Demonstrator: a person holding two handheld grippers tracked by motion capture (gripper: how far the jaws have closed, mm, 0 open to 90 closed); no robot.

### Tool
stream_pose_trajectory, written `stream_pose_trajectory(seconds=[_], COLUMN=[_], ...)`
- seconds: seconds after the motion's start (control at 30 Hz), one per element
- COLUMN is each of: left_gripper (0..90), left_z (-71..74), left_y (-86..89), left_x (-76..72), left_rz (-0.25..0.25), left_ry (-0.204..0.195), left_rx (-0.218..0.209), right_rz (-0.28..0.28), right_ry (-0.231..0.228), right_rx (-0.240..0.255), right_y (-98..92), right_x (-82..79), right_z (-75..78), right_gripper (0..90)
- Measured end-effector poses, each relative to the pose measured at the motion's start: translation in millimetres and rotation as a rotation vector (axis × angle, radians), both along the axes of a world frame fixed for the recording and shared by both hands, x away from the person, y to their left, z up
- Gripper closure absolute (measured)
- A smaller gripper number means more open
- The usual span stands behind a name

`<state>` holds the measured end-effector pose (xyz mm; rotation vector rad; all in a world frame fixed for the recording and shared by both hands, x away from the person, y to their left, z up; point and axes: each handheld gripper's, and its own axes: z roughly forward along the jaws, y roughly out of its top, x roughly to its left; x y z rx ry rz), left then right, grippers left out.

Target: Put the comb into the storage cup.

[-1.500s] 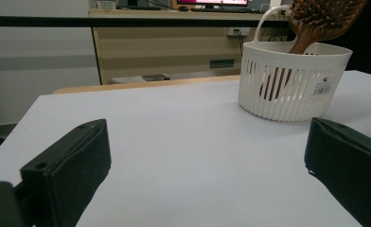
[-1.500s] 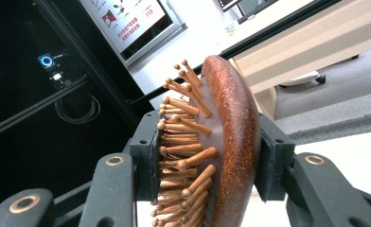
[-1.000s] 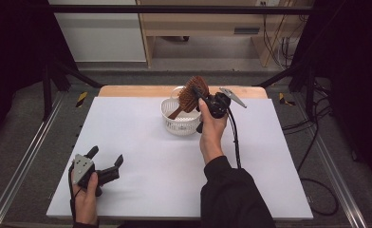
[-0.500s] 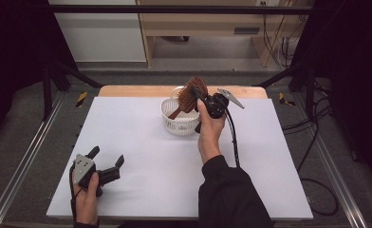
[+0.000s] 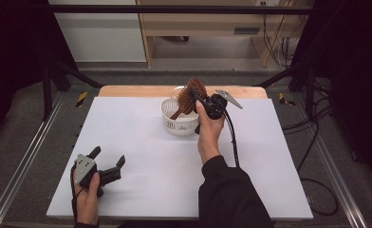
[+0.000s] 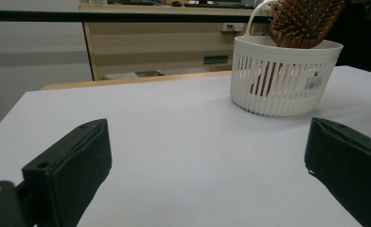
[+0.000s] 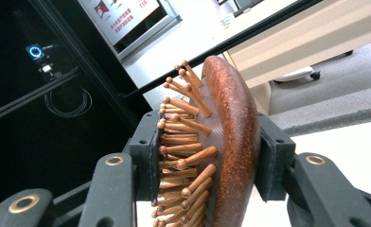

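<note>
A brown wooden hairbrush (image 5: 190, 99) stands with its handle down inside a white slatted basket (image 5: 174, 124) at the back middle of the table. My right gripper (image 5: 197, 97) is shut on the brush head, one pad on the wooden back, the other against the pegs (image 7: 183, 142). In the left gripper view the hairbrush (image 6: 306, 21) sticks out above the basket (image 6: 283, 75). My left gripper (image 5: 109, 160) rests near the front left corner, open, with nothing between its pads (image 6: 70, 165).
The white table top (image 5: 141, 156) spreads between the two grippers. A wooden strip (image 5: 127, 91) runs along its far edge. Metal rails (image 5: 23, 161) flank the table, and cables (image 5: 317, 142) lie on the floor at right.
</note>
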<state>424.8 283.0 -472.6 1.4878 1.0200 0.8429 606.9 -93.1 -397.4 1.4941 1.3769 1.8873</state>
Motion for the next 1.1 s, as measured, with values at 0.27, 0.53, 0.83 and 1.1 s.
stream_pose_trajectory(seconds=[0.27, 0.53, 0.83, 1.1], left_gripper=[1.6, 1.6, 1.6, 1.6], left_z=[0.3, 0.1, 0.6, 0.2], left_y=[-0.3, -0.8, 2.5, 4.3], left_x=[-0.3, -0.1, -0.1, 1.2], left_rz=[-0.001, -0.005, 0.007, 0.011], left_ry=[-0.002, 0.0, -0.002, 0.0], left_rx=[0.004, 0.003, -0.001, -0.003], right_rz=[-0.006, 0.005, 0.024, 0.042], right_ry=[0.002, -0.001, 0.009, 0.034], right_rx=[0.019, 0.0, -0.035, -0.059], right_y=[-0.6, -2.3, -4.4, -11.8], right_x=[1.0, 0.4, -1.5, 0.9], right_z=[-2.6, -2.9, 0.0, -0.4], right_gripper=[52.1, 51.5, 50.4, 48.9])
